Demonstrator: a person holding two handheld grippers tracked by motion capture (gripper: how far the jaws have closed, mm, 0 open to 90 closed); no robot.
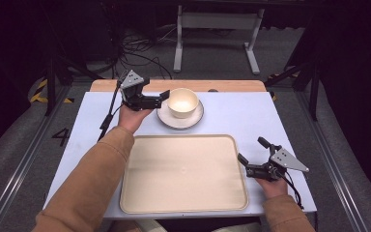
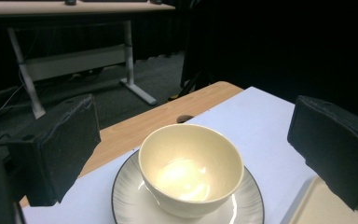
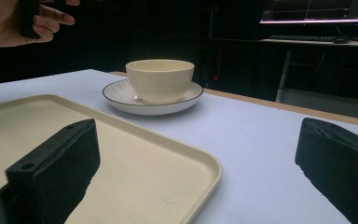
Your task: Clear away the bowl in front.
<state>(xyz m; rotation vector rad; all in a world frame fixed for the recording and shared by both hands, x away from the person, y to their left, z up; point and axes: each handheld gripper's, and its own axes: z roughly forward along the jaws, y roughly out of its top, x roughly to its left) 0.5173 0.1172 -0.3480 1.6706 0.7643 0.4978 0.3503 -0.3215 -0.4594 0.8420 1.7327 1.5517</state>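
A cream bowl (image 1: 182, 101) stands upright on a white plate with a dark rim (image 1: 192, 121) at the far middle of the table. It is empty. My left gripper (image 1: 161, 98) hovers just left of the bowl, open, its jaws pointing at it. In the left gripper view the bowl (image 2: 191, 168) and plate (image 2: 126, 203) lie between and beyond the jaws of the left gripper (image 2: 196, 144), untouched. My right gripper (image 1: 252, 150) rests open by the right edge of the beige tray (image 1: 183, 174). In the right gripper view, the right gripper (image 3: 200, 172) straddles the tray corner (image 3: 168, 182).
The tray is bare and takes up the near middle of the pale table (image 1: 251, 116). A wooden strip (image 1: 222, 86) runs along the far edge. Beyond it stand a white desk frame (image 1: 217, 29) and floor cables (image 1: 135, 48). The bowl (image 3: 160, 79) sits far behind the tray.
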